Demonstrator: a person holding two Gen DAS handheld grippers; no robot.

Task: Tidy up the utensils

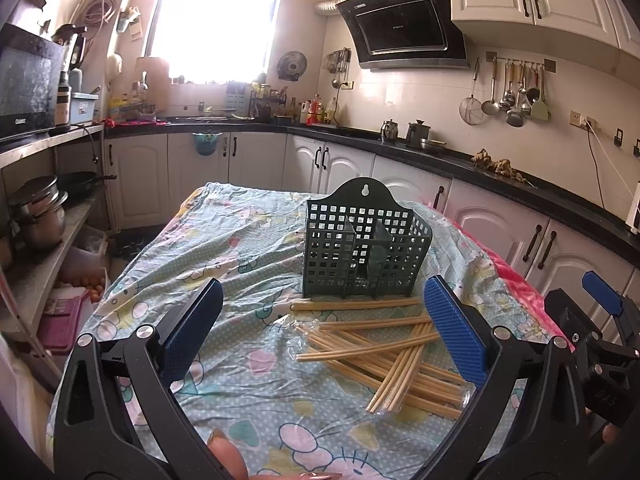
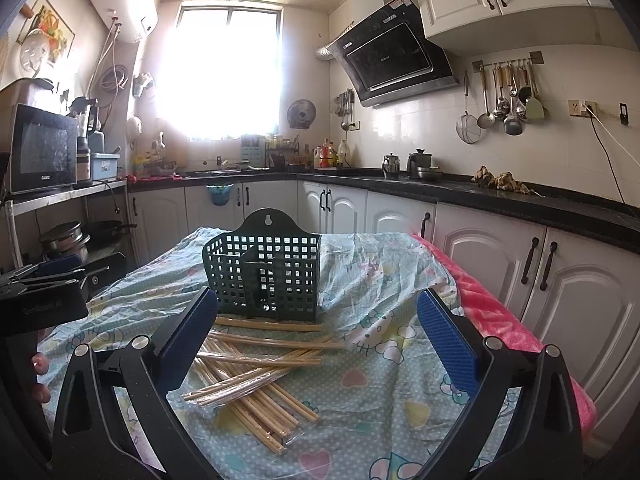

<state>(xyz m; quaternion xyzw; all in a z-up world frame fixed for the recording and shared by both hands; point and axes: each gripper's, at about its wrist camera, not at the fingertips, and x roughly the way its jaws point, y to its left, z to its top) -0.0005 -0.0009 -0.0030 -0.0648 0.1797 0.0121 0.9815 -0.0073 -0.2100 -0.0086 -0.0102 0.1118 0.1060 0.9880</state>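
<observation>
Chopsticks (image 1: 384,344) between spread left fingers (image 1: 454,330)

- The left gripper (image 1: 322,334) points forward with its jaws spread wide and nothing between them.
- The right gripper (image 2: 316,346) points forward too, its jaws equally wide apart and empty.
- Fingertips (image 1: 226,454) of the person's left hand show at the bottom edge of the left wrist view.
- In the left wrist view, the right gripper sits just to the right of the left one.
</observation>
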